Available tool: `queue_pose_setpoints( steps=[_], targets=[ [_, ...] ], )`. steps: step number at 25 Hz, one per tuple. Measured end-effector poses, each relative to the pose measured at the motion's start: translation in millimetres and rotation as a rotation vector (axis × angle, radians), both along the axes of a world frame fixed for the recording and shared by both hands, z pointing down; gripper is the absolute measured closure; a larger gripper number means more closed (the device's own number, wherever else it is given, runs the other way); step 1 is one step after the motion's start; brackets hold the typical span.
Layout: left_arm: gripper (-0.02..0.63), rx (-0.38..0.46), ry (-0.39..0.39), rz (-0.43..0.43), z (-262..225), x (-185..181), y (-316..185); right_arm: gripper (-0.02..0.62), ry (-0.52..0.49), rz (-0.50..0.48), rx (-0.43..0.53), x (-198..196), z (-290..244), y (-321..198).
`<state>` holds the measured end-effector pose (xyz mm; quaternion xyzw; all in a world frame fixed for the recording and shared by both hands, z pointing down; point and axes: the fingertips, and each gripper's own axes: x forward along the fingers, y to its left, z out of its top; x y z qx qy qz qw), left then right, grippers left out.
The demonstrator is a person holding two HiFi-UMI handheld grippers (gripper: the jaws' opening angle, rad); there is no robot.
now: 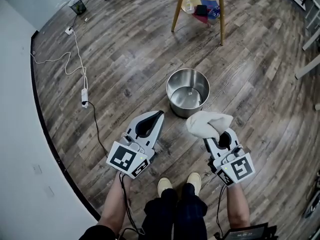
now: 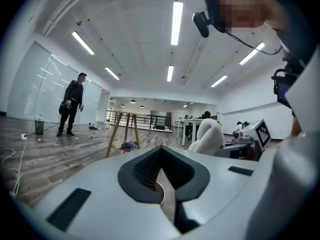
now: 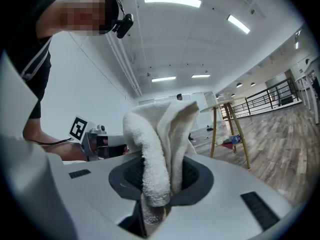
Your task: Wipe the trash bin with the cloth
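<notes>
Holding the cloth (image 3: 160, 149) pinched between the jaws of the right tool (image 1: 220, 137), the person stands over the trash bin (image 1: 187, 90), which sits upright on the wooden floor (image 1: 125, 59) just ahead of their shoes (image 1: 180, 183). The jaws clamp the lower end of the white towelling, so a thick fold bunches up and spills over the tip. That grip likely leaves a soft pad out front to press on metal while the hard jaws stay clear of it.

The left tool (image 1: 156, 118) has its jaws brought together with nothing between them. It points toward the near rim of the bin from the other side, a fair place from which to steady the light steel wall once rubbing begins. That is a guess from its position only.

The bin's mouth faces up and looks nearly empty, so both the inside and the rim are open to the cloth. The cloth hangs close to the bin's near right edge but does not appear to touch it, so wiping seems not yet begun.
</notes>
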<state>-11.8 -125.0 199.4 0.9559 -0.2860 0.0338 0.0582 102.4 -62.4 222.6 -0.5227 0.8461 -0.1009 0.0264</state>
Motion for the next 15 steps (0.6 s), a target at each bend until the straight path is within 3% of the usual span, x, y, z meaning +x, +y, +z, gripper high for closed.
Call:
queue_pose_setpoints(
  steps=[7,15],
  targets=[
    [0.606,-0.021,0.03,0.005,-100.3,4.7,10.2,0.511,0.004,0.04,-0.032,3.7,-87.3,14.3],
    [0.606,-0.056,0.0,0.054,-195.6,-0.6,47.4,0.511,0.02,0.071,-0.053,6.6,-193.7,45.1]
  ],
)
